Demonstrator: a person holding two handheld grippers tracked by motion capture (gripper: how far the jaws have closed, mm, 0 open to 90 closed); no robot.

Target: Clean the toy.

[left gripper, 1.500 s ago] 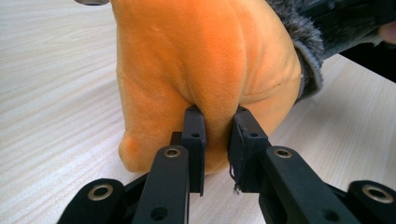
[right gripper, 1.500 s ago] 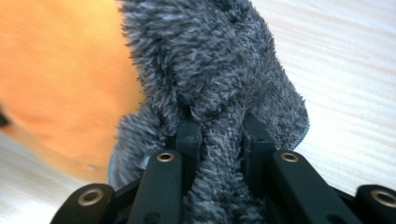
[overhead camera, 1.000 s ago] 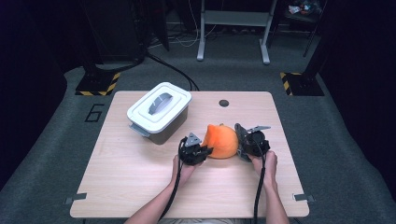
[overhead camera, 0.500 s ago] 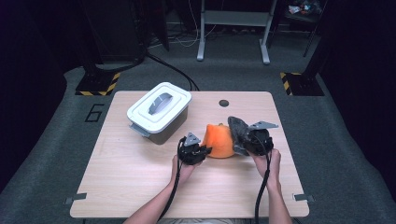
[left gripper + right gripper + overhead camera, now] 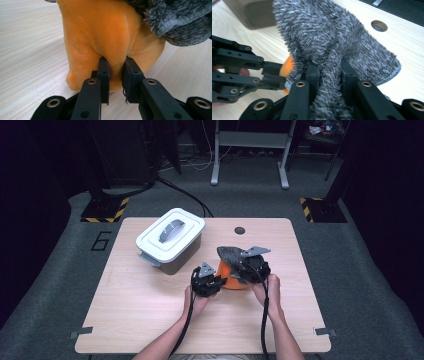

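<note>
- Lifted up and back since the earlier frames, the right hand-held gripper [image 5: 239, 261] is clamped on a grey fuzzy cover [image 5: 332, 42], peeling it off the orange plush [image 5: 105, 37].
- Left hand-held gripper [image 5: 115, 75] pinches that plush low, pinning it to the surface [image 5: 150, 310].
- Cover partly off; full removal remains.
- High view adds a lidded white bin [image 5: 170, 239]; the gripper views show each pinch.

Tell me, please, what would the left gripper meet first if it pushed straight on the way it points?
The orange plush toy already pinched in the left gripper; beyond it, probably the grey fuzzy cloth.
</note>
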